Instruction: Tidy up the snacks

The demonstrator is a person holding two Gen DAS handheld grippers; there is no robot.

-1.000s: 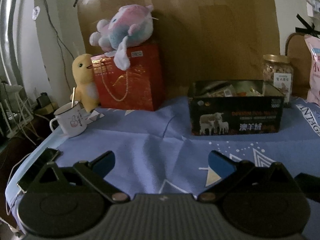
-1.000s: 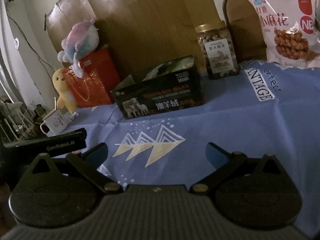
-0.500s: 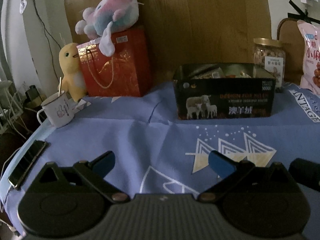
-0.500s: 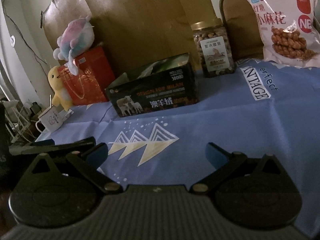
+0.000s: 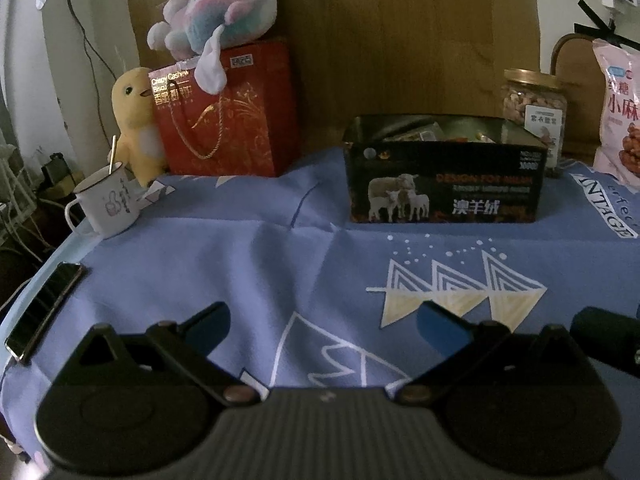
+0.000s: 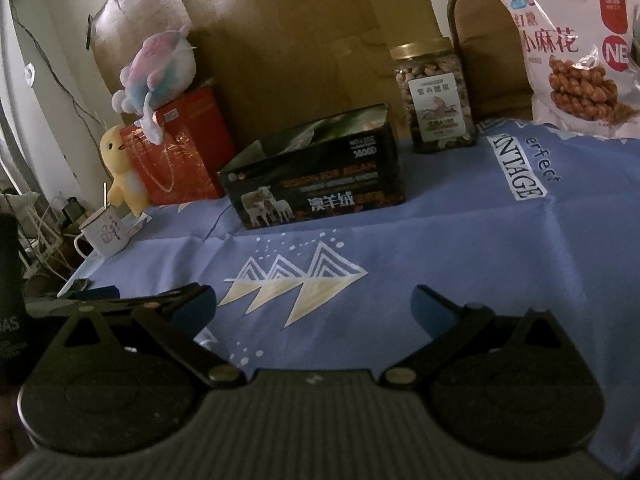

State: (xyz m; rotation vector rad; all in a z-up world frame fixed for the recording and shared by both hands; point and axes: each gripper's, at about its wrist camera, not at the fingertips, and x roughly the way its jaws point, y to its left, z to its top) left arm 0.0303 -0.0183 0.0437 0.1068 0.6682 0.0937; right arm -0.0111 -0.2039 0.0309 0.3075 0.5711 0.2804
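We see a phone (image 5: 44, 312) at the cloth's left edge only from our left gripper (image 5: 322, 322). The snack box (image 5: 444, 176) sits mid-table. Only our right gripper (image 6: 314, 306) shows the whole pink bag (image 6: 576, 46). Both grippers' jaws gape wide, holding nothing.

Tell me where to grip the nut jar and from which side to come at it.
Grip the nut jar across its straight clear body, just under the gold lid, probably with the right hand-held gripper, open and nearer. Come from the front right: the jar stands upright, the black box crowds its front left, and the pink snack bag stands apart on its right.
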